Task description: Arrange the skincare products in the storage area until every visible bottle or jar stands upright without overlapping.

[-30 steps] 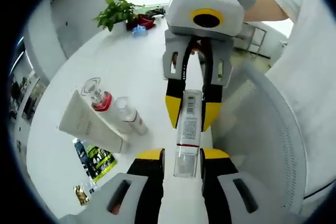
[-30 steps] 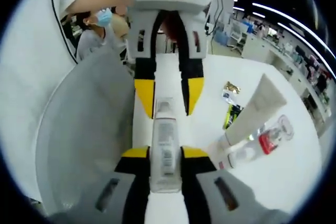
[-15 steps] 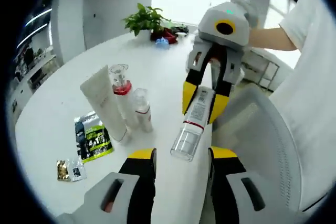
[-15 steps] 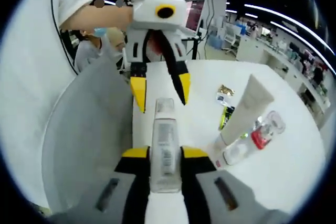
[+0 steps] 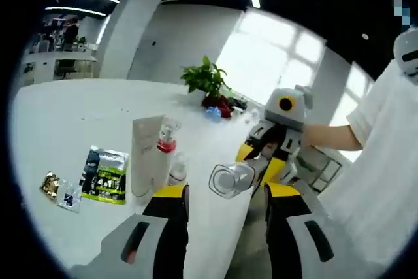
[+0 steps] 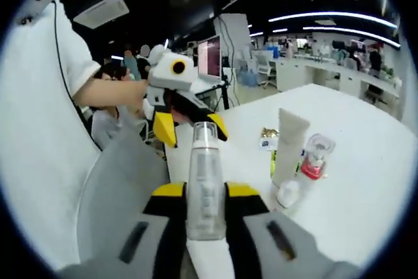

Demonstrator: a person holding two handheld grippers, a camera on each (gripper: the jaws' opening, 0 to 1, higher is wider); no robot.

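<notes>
1. One clear bottle [image 6: 206, 184] is pinched between the jaws of the right gripper [image 6: 206, 195] and is carried in the air above the near edge of the white table [image 6: 346, 161]; in the left gripper view the same bottle [image 5: 232, 178] is seen end-on, pointing toward the camera.
2. The left gripper [image 5: 222, 195] is held with its jaws spread and nothing between them, apart from the bottle; in the right gripper view it [image 6: 189, 129] is seen just beyond the bottle's cap.
3. The step in hand is judged to be the carrying of the lifted bottle toward the group on the table; for the next move, the bottle would need to be turned base-down and set on bare table beside the others, without touching them.
4. On the table are counted: one white tube [image 5: 146, 155] standing on its cap, one pump bottle with a red collar [image 5: 168, 151] upright, and one small clear bottle [image 5: 177, 168] just beside them, its pose not clear.
5. Further off are counted: one green sachet [image 5: 104, 174], two small packets [image 5: 61, 189], and one potted plant [image 5: 207, 80].
</notes>
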